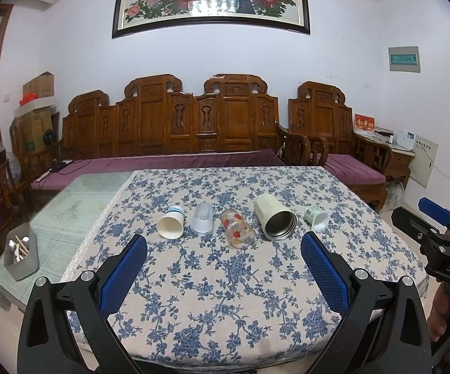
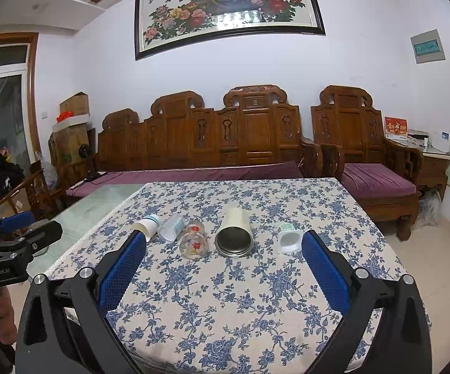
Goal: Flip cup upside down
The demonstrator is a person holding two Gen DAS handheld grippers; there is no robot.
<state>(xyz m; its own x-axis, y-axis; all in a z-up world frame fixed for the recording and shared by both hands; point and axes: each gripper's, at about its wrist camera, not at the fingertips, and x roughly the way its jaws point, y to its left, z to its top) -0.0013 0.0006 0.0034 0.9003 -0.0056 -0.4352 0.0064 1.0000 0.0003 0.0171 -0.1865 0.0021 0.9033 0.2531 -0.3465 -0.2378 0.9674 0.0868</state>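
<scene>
Several cups lie on their sides in a row on the floral tablecloth (image 1: 225, 280): a white paper cup (image 1: 171, 222) (image 2: 145, 227), a frosted plastic cup (image 1: 202, 218) (image 2: 170, 227), a glass with red flowers (image 1: 236, 230) (image 2: 194, 239), a cream steel-lined tumbler (image 1: 274, 217) (image 2: 234, 232) and a small white-green cup (image 1: 316, 217) (image 2: 289, 237). My left gripper (image 1: 223, 243) is open and empty, short of the row. My right gripper (image 2: 224, 240) is open and empty; its fingers frame the row from the near side.
A grey utensil box (image 1: 22, 255) stands on the glass table part at left. A wooden sofa with purple cushions (image 1: 175, 155) is behind the table. The right gripper shows at the right edge of the left wrist view (image 1: 437, 233); the left one at the left edge of the right wrist view (image 2: 9, 237).
</scene>
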